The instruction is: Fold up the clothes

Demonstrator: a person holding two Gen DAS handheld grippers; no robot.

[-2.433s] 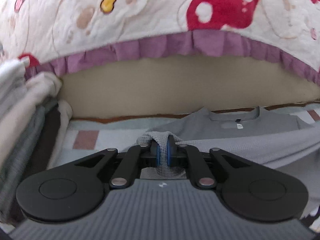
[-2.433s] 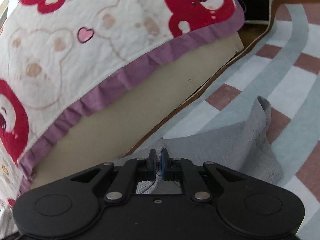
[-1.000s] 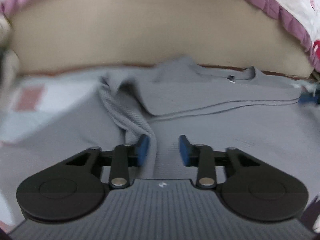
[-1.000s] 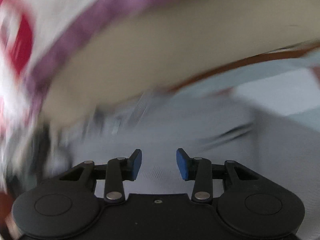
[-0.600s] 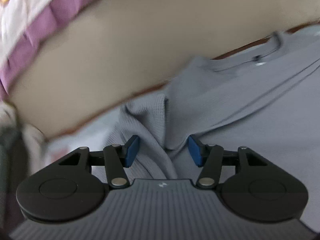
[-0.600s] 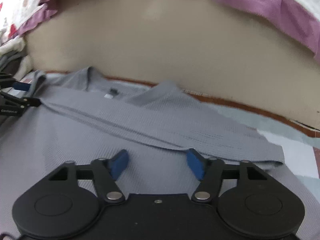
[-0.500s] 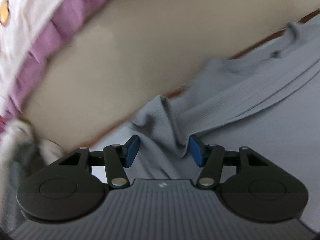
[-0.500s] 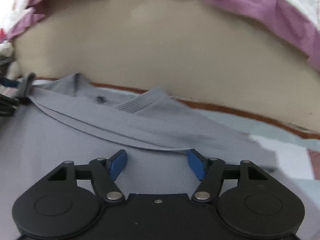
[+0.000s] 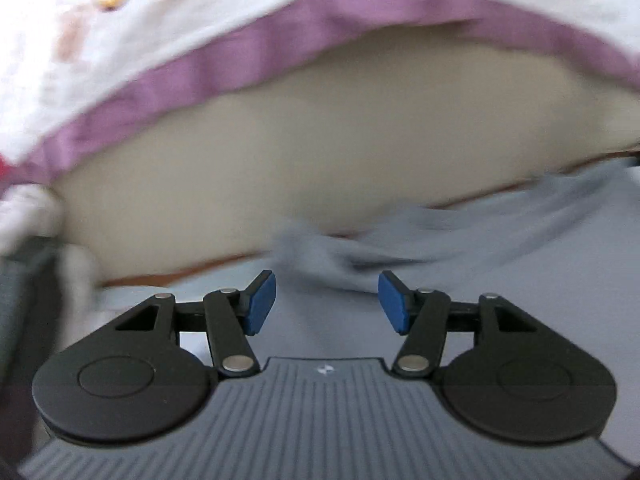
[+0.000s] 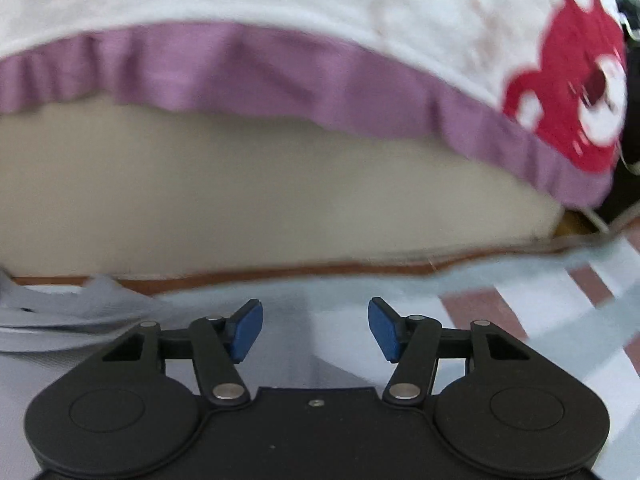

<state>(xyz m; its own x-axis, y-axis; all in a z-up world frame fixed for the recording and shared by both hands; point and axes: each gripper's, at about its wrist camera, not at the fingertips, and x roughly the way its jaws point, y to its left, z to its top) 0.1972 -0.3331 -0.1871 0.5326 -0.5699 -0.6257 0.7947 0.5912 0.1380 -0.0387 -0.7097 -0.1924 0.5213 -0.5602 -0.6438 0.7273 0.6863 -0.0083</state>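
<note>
Left wrist view, all blurred: the left claw [image 9: 326, 302] stands apart with nothing pinched, blue pads [image 9: 260, 300] clear of cloth. The grey shirt [image 9: 460, 264] lies bunched just ahead of it and spreads off to its right.

Right wrist view: the right claw [image 10: 314, 328] is narrowing, nothing between its pads. The grey shirt [image 10: 72, 316] lies to its left, striped bedsheet [image 10: 560, 300] to its right, bear quilt [image 10: 320, 12] overhead.

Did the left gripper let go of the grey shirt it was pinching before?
Yes. The left gripper has released the grey waffle-knit shirt and is open, raised toward the beige cushion front.
</note>
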